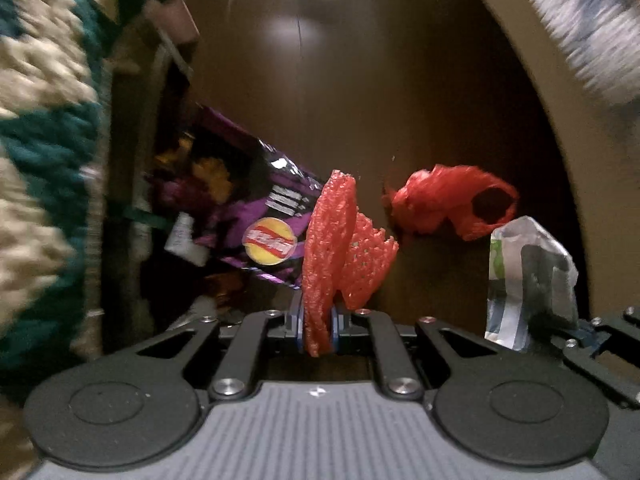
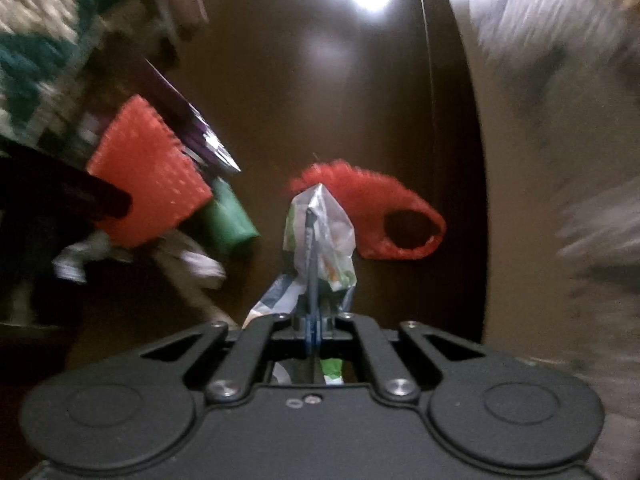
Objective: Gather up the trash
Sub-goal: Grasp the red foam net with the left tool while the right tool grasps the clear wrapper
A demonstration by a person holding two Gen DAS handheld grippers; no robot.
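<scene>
Red foam netting (image 1: 328, 256) hangs pinched between the closed jaws of the left gripper (image 1: 318, 320), lifted clear of the dark brown table (image 1: 320, 100). From the right wrist view the same netting (image 2: 148, 176) shows at the left, above the clutter there. The right gripper (image 2: 312, 320) is clamped on a crumpled white, green and grey wrapper (image 2: 320, 248), which stands up between its fingers; the left wrist view shows that wrapper (image 1: 528, 264) near the table's right edge, held off the surface. Behind both held pieces, a scrunched red plastic bag (image 1: 452, 204) lies on the table toward the right edge, with an open loop at its right end. Toward the left edge lies a purple snack bag (image 1: 248, 208) with a yellow and red logo, and just beside it a green piece (image 2: 228, 220) among blurred scraps. A cream and teal woven rug (image 1: 44, 140) lies beyond the left edge.
</scene>
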